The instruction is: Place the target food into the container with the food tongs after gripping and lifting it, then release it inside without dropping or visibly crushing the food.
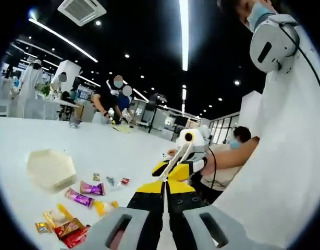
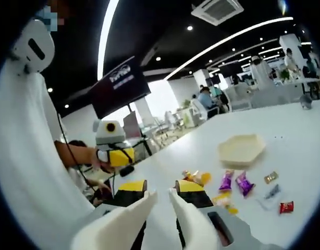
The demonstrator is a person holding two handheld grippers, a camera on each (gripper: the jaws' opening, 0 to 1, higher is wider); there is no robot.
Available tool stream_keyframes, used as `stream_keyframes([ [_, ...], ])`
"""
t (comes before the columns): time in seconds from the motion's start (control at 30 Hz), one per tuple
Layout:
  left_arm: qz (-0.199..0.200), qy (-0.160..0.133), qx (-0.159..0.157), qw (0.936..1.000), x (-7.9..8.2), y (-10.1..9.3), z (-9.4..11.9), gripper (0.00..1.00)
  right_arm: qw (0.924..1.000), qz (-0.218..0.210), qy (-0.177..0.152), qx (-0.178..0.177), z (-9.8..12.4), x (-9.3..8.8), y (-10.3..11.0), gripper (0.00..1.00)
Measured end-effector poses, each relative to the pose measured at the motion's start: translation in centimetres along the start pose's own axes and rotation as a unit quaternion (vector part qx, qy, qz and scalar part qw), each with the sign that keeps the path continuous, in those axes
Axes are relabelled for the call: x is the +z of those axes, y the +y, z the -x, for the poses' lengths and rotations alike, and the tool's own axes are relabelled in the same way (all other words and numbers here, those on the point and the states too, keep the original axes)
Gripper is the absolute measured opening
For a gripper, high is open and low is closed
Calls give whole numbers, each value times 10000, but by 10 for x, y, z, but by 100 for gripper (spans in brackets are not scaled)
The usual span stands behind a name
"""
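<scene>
Your left gripper (image 1: 163, 188) has its yellow-and-black jaws pressed together with nothing between them, held above the white table (image 1: 108, 146). Your right gripper (image 2: 162, 194) holds its jaws slightly apart, empty. The pale hexagonal container (image 2: 242, 149) sits on the table, empty, with purple-wrapped candies (image 2: 234, 182) and a red-wrapped candy (image 2: 286, 207) scattered near it, none touching the jaws

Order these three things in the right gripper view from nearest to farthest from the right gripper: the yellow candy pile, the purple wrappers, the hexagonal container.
1. The yellow candy pile, just beyond the right gripper, beside its jaw tips.
2. The purple wrappers, further right on the table.
3. The hexagonal container, farthest, above the wrappers in that view.
</scene>
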State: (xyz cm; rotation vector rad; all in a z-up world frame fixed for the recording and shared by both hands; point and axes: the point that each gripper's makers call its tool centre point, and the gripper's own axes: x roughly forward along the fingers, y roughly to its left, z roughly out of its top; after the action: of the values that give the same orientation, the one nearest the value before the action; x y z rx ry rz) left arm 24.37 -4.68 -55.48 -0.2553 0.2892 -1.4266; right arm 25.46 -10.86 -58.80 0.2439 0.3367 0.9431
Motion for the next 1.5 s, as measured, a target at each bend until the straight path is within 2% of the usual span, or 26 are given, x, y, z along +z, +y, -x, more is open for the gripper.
stream_keyframes([
  [0.07, 52, -16, 41, 10000, 0, 1, 0, 0, 9997, -207, 150, 61, 0, -5, 1, 13],
  [0.1, 49, -28, 58, 10000, 1, 1, 1, 0, 9998, -151, 92, 21, 0, -3, 0, 13],
  [0.13, 32, -47, 65, 10000, 2, 1, 1, 0, 9998, -15, 121, 141, 1, -5, 5, 14],
  [0.2, 14, -121, 132, 9998, 6, 2, 2, 0, 9983, 586, 72, 11, 0, -6, 0, 22],
  [0.23, -65, -158, 200, 9997, 9, 3, 3, 0, 9991, 395, 153, 73, 0, -10, 3, 23],
  [0.27, -123, -200, 299, 9993, 11, 6, 3, 0, 9989, 383, 223, -147, 1, -11, -5, 23],
  [0.3, -148, -219, 414, 9988, 13, 8, 3, 0, 9993, 359, 132, -28, 2, -9, -2, 23],
  [0.37, -277, -213, 623, 9974, 14, 12, 4, 0, 9993, 320, 52, -161, 2, -5, -6, 24],
  [0.4, -300, -228, 667, 9971, 15, 11, 4, 0, 9995, 304, 56, -86, 2, -5, -4, 25],
  [0.5, -65, -322, 682, 9971, 19, 6, 3, 0, 9996, 277, 27, -57, 3, 0, -8, 26],
  [0.57, 170, -247, 946, 9951, 16, 8, 2, 0, 9998, 170, -38, 12, 5, 4, -10, 26],
  [0.63, 32, -276, 907, 9955, 18, 2, -2, 0, 9997, 221, -5, 62, 7, 4, -12, 26],
  [0.67, -132, -438, 1261, 9910, 24, 5, -3, 0, 9997, 216, -12, 147, 8, 5, -11, 26],
  [0.73, 34, -134, 1335, 9909, 17, 0, -4, 0, 9994, 219, -27, 262, 11, 6, -12, 26],
  [0.77, 123, 178, 1300, 9913, 10, -4, -5, 0, 9993, 216, -16, 316, 12, 6, -12, 26],
  [0.8, 243, 197, 1359, 9902, 9, -4, -5, 0, 9990, 225, -7, 377, 14, 6, -13, 26],
  [0.83, 440, 83, 1484, 9879, 11, -5, -9, 0, 9989, 225, -7, 407, 16, 7, -13, 26],
  [0.87, 404, -19, 1639, 9857, 13, -3, -11, 0, 9986, 207, 6, 487, 19, 8, -13, 26],
  [0.93, 415, 39, 1653, 9854, 10, -8, -15, 0, 9982, 208, -10, 558, 22, 9, -12, 26],
  [0.97, 248, -54, 1858, 9823, 13, -6, -16, 0, 9980, 235, -4, 593, 25, 9, -14, 26],
  [1.07, -185, -688, 2202, 9728, 30, -7, -14, 17, 9972, 283, 1, 690, 31, 6, -15, 26],
  [1.13, -224, -813, 2365, 9680, 31, -5, -12, 35, 9970, 265, -17, 721, 34, 5, -17, 27],
  [1.17, -183, -832, 2578, 9624, 29, -2, -9, 42, 9970, 244, -33, 738, 37, 4, -18, 27],
  [1.27, 58, -510, 2937, 9545, 17, 1, 0, 55, 9968, 225, -78, 761, 43, 4, -21, 27],
  [1.33, 75, -452, 3213, 9459, 12, 1, 6, 72, 9966, 238, -123, 776, 47, 3, -24, 27],
  [1.5, 112, -332, 3421, 9390, -1, -8, 11, 88, 9970, 286, -100, 715, 50, -2, -28, 27],
])
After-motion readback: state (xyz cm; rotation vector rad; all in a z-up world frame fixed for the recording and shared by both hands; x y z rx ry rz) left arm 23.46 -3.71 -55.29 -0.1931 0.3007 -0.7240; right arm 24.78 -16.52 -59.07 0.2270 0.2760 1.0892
